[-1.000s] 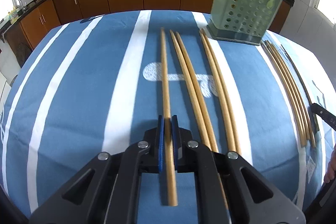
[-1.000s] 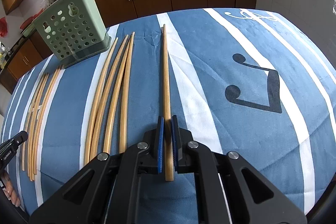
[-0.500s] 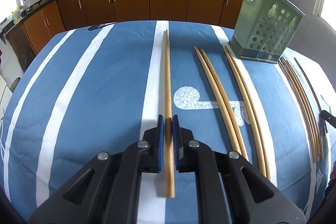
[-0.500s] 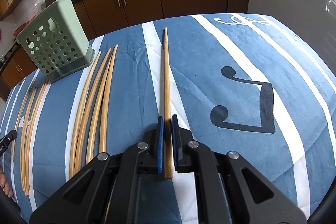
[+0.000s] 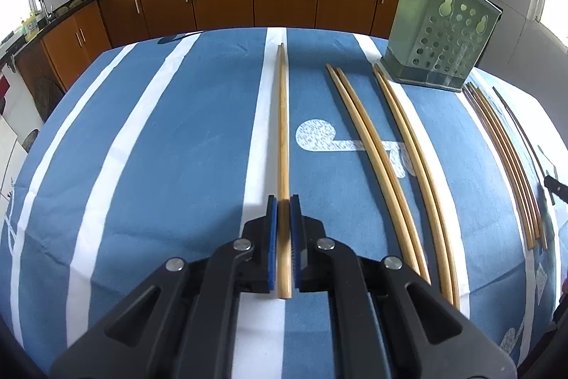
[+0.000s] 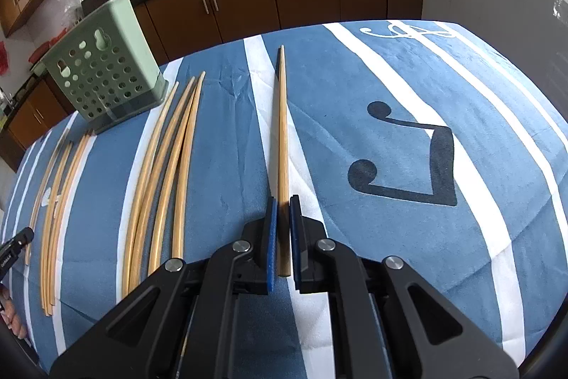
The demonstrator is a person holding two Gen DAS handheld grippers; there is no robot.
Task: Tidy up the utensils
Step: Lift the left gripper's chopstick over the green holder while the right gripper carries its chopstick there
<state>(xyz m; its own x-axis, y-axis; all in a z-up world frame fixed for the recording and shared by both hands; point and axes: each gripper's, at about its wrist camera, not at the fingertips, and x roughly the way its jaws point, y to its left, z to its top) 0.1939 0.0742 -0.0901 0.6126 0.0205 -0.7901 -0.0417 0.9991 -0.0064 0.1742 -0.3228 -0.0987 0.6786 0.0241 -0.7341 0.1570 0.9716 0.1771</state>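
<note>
Left claw (image 5: 283, 222) and right claw (image 6: 283, 222) each clamp one chopstick (image 5: 283, 130) near its butt. Vs 1 s ago, both sticks ride farther from the counter (image 5: 142, 148) pairs; holder (image 5: 440, 34) sits w/in reach: drop-in likely next.

One long wooden chopstick (image 5: 283, 137) pointed straight away over the desk, clamped near its blunt end. Another chopstick (image 6: 282, 130) was clamped likewise. Right of the first lay four loose chopsticks (image 5: 390, 162). Beyond them a green perforated holder (image 5: 440, 34) stood upright, with a thinner bundle (image 5: 504, 151) lying beside it.
</note>
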